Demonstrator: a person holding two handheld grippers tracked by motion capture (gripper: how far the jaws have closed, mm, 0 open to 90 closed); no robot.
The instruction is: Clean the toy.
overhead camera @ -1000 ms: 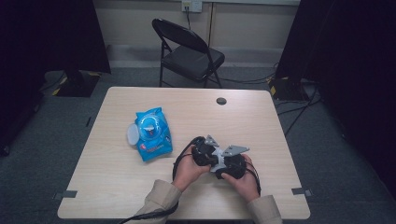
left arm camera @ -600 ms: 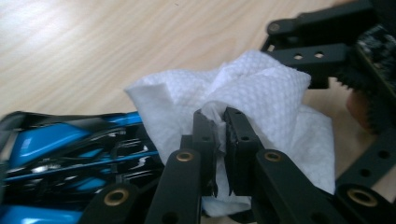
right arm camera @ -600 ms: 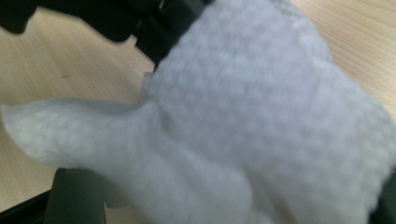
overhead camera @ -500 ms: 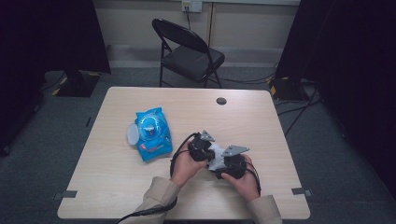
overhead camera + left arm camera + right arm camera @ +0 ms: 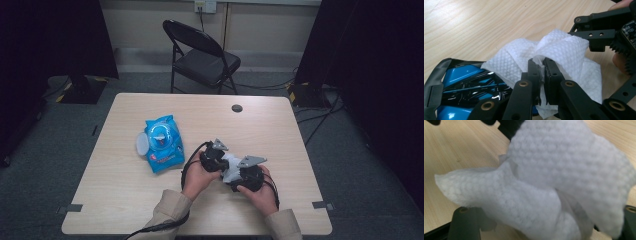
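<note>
A white textured wipe [image 5: 564,50] hangs bunched just above the wooden table [image 5: 280,130]. My left gripper [image 5: 542,66] is shut on a fold near its middle. The two hands hold both grippers close together at the table's front right, the left gripper [image 5: 225,163] pointing right and the right gripper [image 5: 235,172] pointing left. One of the right gripper's black fingers [image 5: 596,37] stands beside the wipe's far edge. In the right gripper view the wipe [image 5: 564,175] hangs in front of the camera between wide-apart jaws, and no pad presses on it.
A blue wipes pack [image 5: 161,144] with its round white lid flipped open lies left of the hands. A small dark disc [image 5: 237,108] sits near the table's far edge. A black folding chair [image 5: 202,57] stands behind the table. Cables trail off the front edge.
</note>
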